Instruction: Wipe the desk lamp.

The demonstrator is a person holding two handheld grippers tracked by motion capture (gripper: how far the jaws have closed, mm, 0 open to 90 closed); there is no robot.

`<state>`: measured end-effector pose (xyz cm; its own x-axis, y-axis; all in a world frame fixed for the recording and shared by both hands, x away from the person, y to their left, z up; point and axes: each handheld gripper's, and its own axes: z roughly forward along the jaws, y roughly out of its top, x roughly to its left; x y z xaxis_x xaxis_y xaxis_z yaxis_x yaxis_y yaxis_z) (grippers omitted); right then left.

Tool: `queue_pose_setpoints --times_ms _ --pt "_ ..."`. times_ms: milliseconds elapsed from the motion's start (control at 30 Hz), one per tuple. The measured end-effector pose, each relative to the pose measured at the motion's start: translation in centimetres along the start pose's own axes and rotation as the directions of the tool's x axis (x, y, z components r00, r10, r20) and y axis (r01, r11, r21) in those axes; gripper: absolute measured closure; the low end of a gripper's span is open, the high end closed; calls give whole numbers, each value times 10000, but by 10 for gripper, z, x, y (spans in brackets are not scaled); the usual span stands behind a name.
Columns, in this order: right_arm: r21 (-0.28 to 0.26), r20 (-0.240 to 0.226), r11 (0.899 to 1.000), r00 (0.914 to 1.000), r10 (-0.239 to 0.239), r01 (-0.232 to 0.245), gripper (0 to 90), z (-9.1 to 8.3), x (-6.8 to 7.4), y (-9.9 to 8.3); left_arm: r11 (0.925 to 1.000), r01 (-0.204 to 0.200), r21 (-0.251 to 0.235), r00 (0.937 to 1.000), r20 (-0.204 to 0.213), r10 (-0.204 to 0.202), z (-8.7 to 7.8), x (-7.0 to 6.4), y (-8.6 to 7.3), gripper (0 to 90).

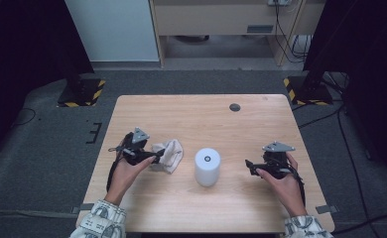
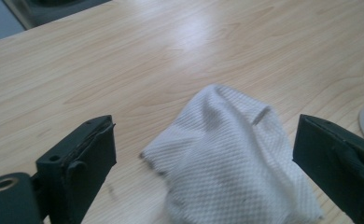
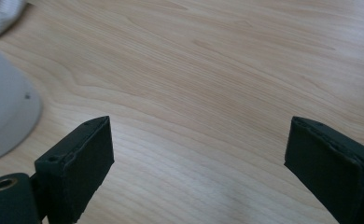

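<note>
**Left gripper wide around the white cloth, cylinder at centre**

Taking the white cylinder (image 1: 207, 166) as landmark; it stands upright on the wooden table (image 1: 196, 116), near the front middle. Left of it, just beside, lies a crumpled white cloth (image 1: 169, 154); in the left gripper view the cloth (image 2: 231, 154) sits bunched between the two spread jaws, neither pad touching it. The left gripper (image 1: 157, 157) is further left, its jaws wide apart and pointing toward the cylinder. Right of the cylinder, apart from it, the right gripper (image 1: 248, 166) also stands wide open over bare wood, holding nothing; the cylinder's edge (image 3: 5, 116) shows at that view's left.
</note>
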<state>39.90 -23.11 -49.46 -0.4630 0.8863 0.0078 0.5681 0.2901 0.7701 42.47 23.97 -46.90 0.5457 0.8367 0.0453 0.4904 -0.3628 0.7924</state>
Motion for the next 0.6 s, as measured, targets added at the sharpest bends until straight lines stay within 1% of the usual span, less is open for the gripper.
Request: queue_pose_setpoints --times_ms 33,67,100,133,200,233,267,300,333,367,400,433,500,567,600 --pt "94 44 9999 10000 74 -74 84 2 -3 -1 10000 8 35 9999 -143 -8 -2 6 -3 47" --pt "94 44 9999 10000 74 -74 84 2 -3 -1 10000 8 35 9999 -143 -8 -2 6 -3 47" --pt "152 172 9997 9997 192 -195 84 5 -8 -1 9999 76 97 9989 -462 -71 -4 17 -8 48" --pt "152 214 9996 9995 242 -245 82 5 -10 -1 9997 165 154 9984 -551 -156 -5 23 -11 52" --pt "217 250 9991 9990 369 -375 72 6 -13 -2 9986 457 250 9973 -585 -442 -6 33 -17 51" --pt "366 276 9986 9989 373 -383 72 7 -14 -3 9972 679 313 9962 -572 -660 -6 37 -20 54" --pt "542 325 9973 9983 477 -494 72 9 -15 -4 9948 922 442 9946 -528 -898 -6 42 -23 61" --pt "703 262 9962 9984 497 -514 72 11 -16 -5 9926 1082 552 9929 -552 -1052 -5 46 -27 63" --pt "703 262 9962 9984 497 -514 72 11 -16 -5 9926 1082 552 9929 -552 -1052 -5 46 -27 65" --pt "1008 41 9926 9977 681 -681 76 15 -18 -7 9897 1183 805 9907 -776 -1121 -4 51 -32 71" --pt "1169 -46 9906 9973 726 -716 74 17 -19 -8 9897 1183 805 9907 -776 -1121 -4 51 -32 74" --pt "1282 -18 9892 9974 716 -708 75 18 -19 -9 9884 1065 1086 9906 -975 -960 -3 55 -37 73" --pt "1481 -9 9869 9979 648 -639 74 20 -19 -10 9868 965 1302 9899 -1160 -815 -2 58 -41 73" --pt "1605 -29 9849 9978 664 -650 74 21 -19 -11 9841 1075 1416 9894 -1122 -919 0 61 -45 73" --pt "1690 33 9835 9979 650 -646 75 22 -20 -12 9826 1113 1490 9891 -1127 -950 2 62 -47 73"
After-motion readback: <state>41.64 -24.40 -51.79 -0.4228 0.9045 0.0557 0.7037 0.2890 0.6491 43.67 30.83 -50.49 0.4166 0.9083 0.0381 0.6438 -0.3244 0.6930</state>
